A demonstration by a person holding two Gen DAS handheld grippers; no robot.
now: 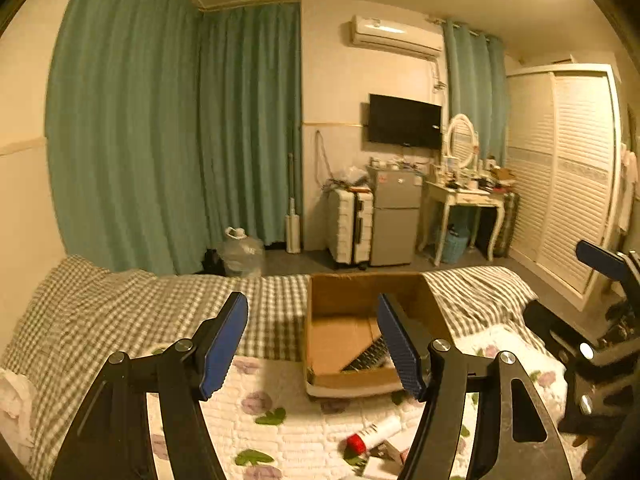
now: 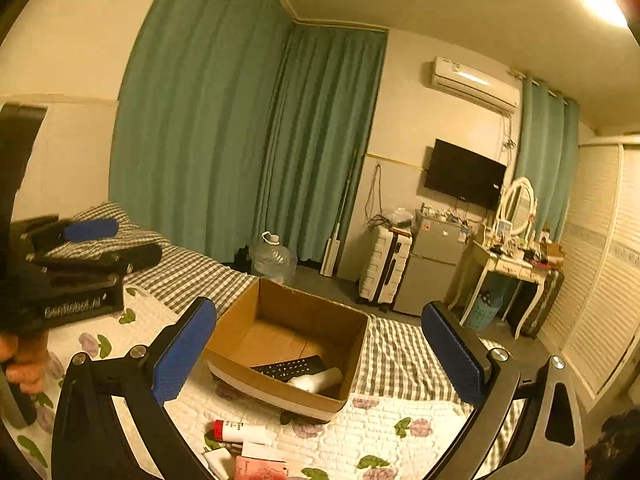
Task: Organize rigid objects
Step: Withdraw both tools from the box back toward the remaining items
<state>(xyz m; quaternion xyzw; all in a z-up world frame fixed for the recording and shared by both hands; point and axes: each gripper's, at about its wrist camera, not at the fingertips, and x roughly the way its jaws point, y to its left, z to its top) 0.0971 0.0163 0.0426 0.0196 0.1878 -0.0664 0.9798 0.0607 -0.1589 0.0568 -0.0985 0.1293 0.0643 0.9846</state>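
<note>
An open cardboard box [image 2: 344,360] sits on the bed; it also shows in the left wrist view [image 1: 340,292]. Inside lie a black remote [image 2: 292,368] and a white tube [image 2: 320,380]; the remote shows in the left wrist view [image 1: 366,356]. A white tube with a red cap [image 2: 240,431] lies on the quilt in front of the box, also in the left wrist view [image 1: 374,436], beside small boxes [image 2: 260,466]. My left gripper [image 1: 312,344] is open and empty above the quilt. My right gripper [image 2: 320,356] is open and empty, facing the box.
The bed has a floral quilt [image 2: 400,412] over a checked sheet [image 1: 120,312]. Beyond the bed stand a water jug [image 2: 274,258], a white suitcase [image 1: 350,226], a small fridge [image 1: 394,220], a dressing table [image 1: 464,200] and a louvred wardrobe [image 1: 568,168]. Green curtains [image 1: 160,140] cover the wall.
</note>
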